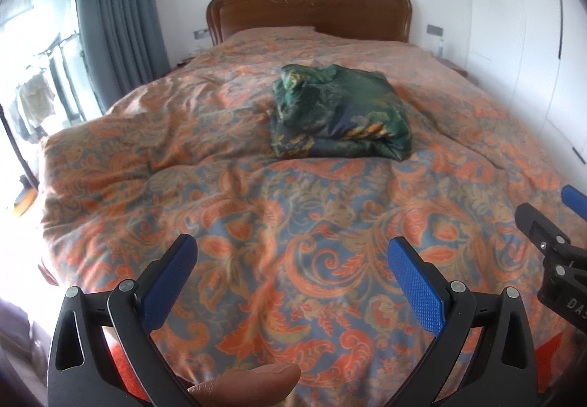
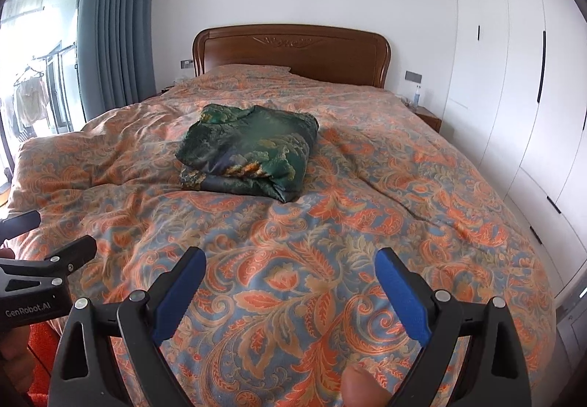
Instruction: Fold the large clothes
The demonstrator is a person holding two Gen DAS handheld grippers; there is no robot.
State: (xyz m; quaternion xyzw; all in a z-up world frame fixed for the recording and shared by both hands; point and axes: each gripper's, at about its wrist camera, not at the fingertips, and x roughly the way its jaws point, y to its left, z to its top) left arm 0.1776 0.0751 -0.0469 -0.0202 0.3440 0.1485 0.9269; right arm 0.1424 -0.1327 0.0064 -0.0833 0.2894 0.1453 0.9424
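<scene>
Left wrist view: the left gripper point(image 1: 291, 269) hangs low in the frame, jaws spread wide and empty, above the bedspread point(image 1: 256, 209). The green garment point(image 1: 339, 117) sits folded at centre, well apart.

Right wrist view: the right gripper point(image 2: 290, 280) likewise gapes empty; the garment lies upper centre-left. Judging the fold done, keep both clear; any tidying should pinch only loose edges.

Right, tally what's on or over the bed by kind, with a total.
Green patterned folded garment: 1
Orange paisley duvet: 1
Pillow under the duvet: 1
Open claws: 2, left claw, right claw
Total: 5
</scene>
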